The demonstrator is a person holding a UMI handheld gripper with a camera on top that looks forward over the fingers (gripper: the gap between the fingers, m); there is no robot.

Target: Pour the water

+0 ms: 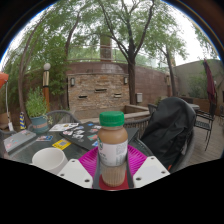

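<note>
A bottle (113, 148) with an orange cap, a white label and brownish liquid stands upright between my gripper's (112, 170) magenta pads (90, 160). Both fingers press on its lower body and hold it above the table. A white cup (49, 158) sits on the table just left of the fingers, its inside hidden from here.
A round patio table (25, 148) bears papers, a yellow item (62, 144) and a potted plant (38, 112). A dark jacket hangs on a chair (170, 128) to the right. A brick outdoor fireplace (98, 85) and trees stand beyond.
</note>
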